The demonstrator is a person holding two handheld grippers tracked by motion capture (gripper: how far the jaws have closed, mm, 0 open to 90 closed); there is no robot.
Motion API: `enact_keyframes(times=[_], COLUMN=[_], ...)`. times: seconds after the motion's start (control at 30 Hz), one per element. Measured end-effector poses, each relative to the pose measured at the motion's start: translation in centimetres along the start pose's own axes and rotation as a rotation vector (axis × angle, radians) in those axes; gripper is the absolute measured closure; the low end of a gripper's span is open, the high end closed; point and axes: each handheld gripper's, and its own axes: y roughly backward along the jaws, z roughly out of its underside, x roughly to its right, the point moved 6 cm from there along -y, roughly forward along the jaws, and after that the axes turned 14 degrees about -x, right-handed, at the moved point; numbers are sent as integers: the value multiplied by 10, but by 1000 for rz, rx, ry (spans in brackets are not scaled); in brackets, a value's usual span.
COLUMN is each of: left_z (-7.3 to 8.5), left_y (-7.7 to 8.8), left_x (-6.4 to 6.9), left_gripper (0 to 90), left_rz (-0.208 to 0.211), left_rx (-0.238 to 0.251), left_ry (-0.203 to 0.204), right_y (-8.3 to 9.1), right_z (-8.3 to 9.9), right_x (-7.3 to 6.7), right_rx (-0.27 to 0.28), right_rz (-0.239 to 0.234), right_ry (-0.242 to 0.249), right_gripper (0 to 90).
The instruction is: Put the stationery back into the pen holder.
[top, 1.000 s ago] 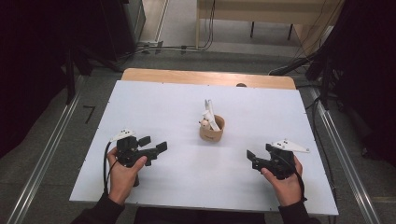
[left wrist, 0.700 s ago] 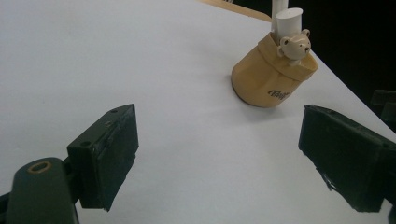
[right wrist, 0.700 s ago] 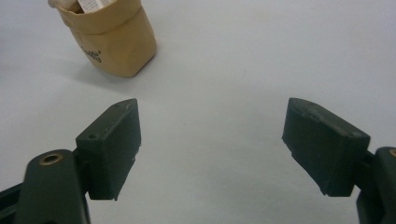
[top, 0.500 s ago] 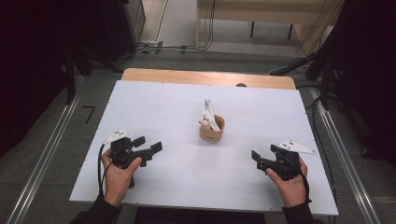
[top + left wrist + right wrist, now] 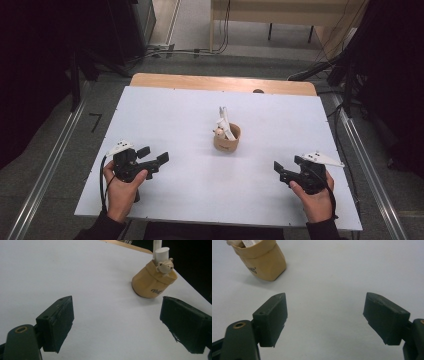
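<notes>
Near edge of the white table (image 5: 200,115): the person's left hand (image 5: 121,187) and right hand (image 5: 315,200) each grip a tool, forearms entering from the bottom of the high view.

Left gripper (image 5: 154,156): low over the table's near left part, jaws pointing toward the middle and standing wide apart, nothing between them. In the left gripper view, the left gripper (image 5: 115,325) frames bare tabletop between its two black pads.

Right gripper (image 5: 285,171): low over the near right part, jaws aimed inward toward the centre, also wide apart and empty. The right gripper view shows the right gripper (image 5: 324,320) with plain white surface in the gap.

Further in, near the table's centre: a tan cup (image 5: 227,140), upright on the surface, well apart from both grippers and roughly between them (slightly nearer the right side). It holds a small bear figure (image 5: 165,265) peeking over the rim and white stick-like items (image 5: 225,120) rising from it. Dark print on the cup's side; not legible.

Far edge: a strip of bare wood (image 5: 225,82) shows beyond the white cover. Behind it, grey floor (image 5: 190,20) with cables (image 5: 170,50) and a desk (image 5: 280,10).
</notes>
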Motion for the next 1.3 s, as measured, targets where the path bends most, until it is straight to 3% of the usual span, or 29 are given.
enact_keyframes(times=[0.23, 0.53, 0.8, 1.3], left_z=[0, 0, 0, 1], left_y=[2, 5, 6, 9], left_x=[-5, -9, -15, -32], left_gripper=[126, 126, 126, 126], left_rz=[-16, -66, -92, -104], left_rx=[1, 5, 2, 7], left_ry=[7, -21, -22, 23], right_y=[4, 6, 7, 9], right_z=[3, 5, 9, 12], right_x=[8, 14, 23, 33], right_rx=[6, 5, 1, -1], right_rz=[10, 23, 36, 54], right_ry=[-18, -31, -41, -58], right_gripper=[180, 180, 180, 180])
